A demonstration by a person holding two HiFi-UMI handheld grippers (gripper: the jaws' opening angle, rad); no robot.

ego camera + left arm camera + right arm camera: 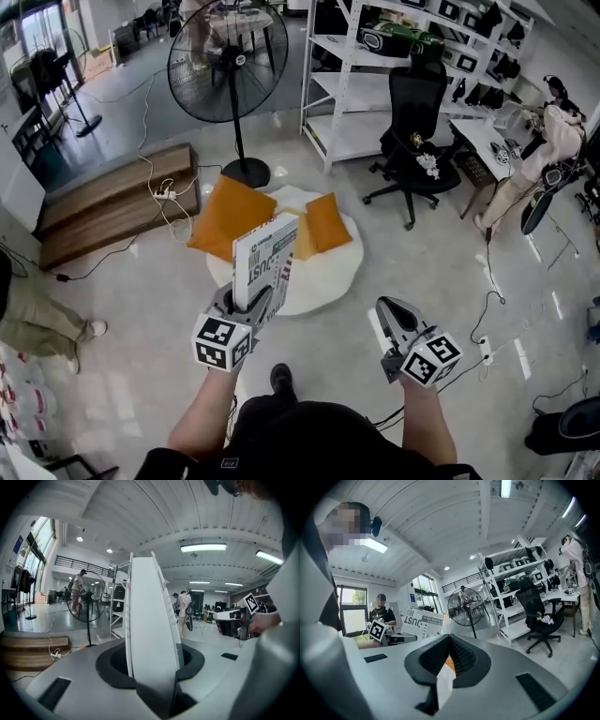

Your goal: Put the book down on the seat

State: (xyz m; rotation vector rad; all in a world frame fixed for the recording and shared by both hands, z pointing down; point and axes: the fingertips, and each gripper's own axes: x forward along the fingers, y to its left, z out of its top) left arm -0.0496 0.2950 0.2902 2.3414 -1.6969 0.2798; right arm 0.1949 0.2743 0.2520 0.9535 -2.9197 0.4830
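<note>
The left gripper (pixel 238 307) is pinching the near end of the book (pixel 265 255), a jaw pressed on either face; in the left gripper view the book (pixel 151 634) rises edge-on from between the jaws, showing its pale page block. The right gripper (pixel 390 315) is held apart at the other side, its jaws pressed together with nothing between them.

The cover carries the word "JUST" in big dark letters. In the head view it runs lengthwise up the cover, and in the right gripper view the book (pixel 423 620) shows it beside barcode-like stripes. The smaller lines under it and some red lettering near the held end are too small to read.

The book is in the air in front of the person, above the floor (pixel 150 309). It stands on edge, its long axis running along the jaws and away from the person, toward the seat (pixel 330 277). Its printed cover is turned to the right gripper's side.

The seat is a round white pad on the floor with two orange cushions (pixel 229 217) on it. Behind it stand a pedestal fan (pixel 228 58), white shelves (pixel 361 56) and a black office chair (pixel 417 127)
</note>
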